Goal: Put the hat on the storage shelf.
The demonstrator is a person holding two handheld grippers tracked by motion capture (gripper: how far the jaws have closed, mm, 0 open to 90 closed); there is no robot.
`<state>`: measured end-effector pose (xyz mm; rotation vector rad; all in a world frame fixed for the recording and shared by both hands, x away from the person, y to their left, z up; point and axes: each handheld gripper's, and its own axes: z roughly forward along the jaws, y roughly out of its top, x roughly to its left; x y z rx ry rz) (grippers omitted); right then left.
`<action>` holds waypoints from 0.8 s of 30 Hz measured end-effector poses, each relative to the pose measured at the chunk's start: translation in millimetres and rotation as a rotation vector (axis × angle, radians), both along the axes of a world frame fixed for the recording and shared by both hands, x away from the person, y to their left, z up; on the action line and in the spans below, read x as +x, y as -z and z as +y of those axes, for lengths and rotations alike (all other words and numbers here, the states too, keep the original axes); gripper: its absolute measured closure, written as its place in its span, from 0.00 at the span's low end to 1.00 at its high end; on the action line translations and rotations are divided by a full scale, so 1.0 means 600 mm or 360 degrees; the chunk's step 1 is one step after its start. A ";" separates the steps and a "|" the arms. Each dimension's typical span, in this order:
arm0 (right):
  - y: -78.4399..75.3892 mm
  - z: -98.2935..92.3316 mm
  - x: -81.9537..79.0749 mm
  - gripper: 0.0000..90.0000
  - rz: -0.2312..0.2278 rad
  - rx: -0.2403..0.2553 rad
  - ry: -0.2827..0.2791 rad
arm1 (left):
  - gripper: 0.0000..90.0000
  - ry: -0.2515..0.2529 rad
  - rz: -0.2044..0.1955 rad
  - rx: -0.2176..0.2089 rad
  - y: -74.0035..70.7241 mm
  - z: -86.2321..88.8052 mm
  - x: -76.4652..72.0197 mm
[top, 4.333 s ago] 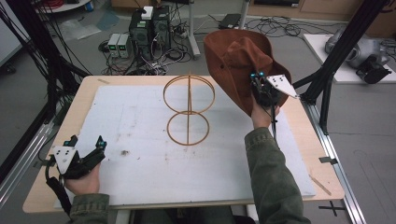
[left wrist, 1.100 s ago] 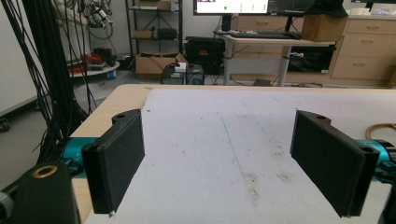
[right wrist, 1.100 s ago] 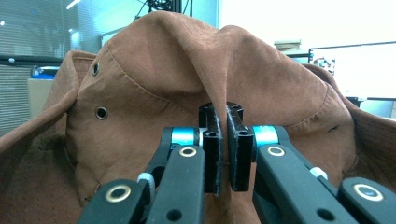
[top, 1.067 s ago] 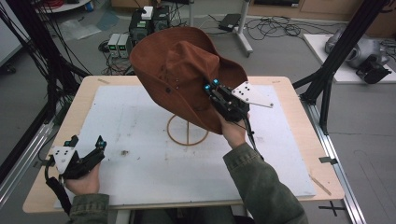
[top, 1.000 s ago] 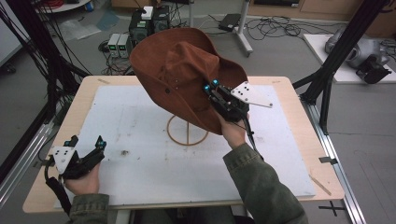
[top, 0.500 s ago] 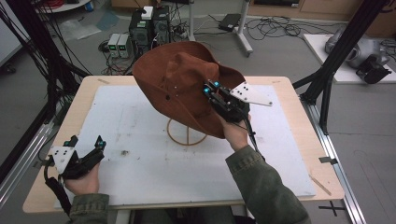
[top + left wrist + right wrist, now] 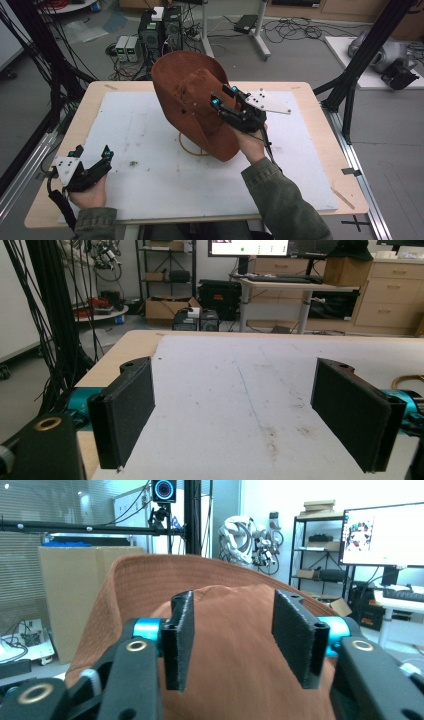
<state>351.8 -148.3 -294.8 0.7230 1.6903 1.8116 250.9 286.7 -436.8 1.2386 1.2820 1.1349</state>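
High view: a brown wide-brimmed hat [image 7: 192, 107] sits tilted over a wooden ring stand [image 7: 192, 147] near the middle of the white mat [image 7: 150, 185] that covers the table [image 7: 320, 107]. The hat leans toward the person's right, its lower brim edge dipping close to the mat in front of the right hand. Only part of the stand's base ring shows below the brim.

The right gripper [image 7: 222, 97] is held at the hat's right side, level with the crown, its jaws pointing at the felt. Its jaws have just been opening. Right gripper view: the two black pads [image 7: 182, 640] stand apart, with the crown of the hat bulging in the gap between them. Neither pad visibly presses on the fabric; the grip reads as released. The brim curves up behind the pads.

The left gripper [image 7: 92, 152] rests low at the near-left corner of the mat, well apart from the hat. Left gripper view: its jaws stand wide open, nothing between them but bare mat with faint marks. A sliver of the stand's ring shows at the far right edge.
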 end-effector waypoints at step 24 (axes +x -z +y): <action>0.004 -0.072 -0.012 0.13 -0.0012 0.0033 0.0248 | 0.20 -0.0001 -0.0004 0.0001 0.000 -0.002 0.000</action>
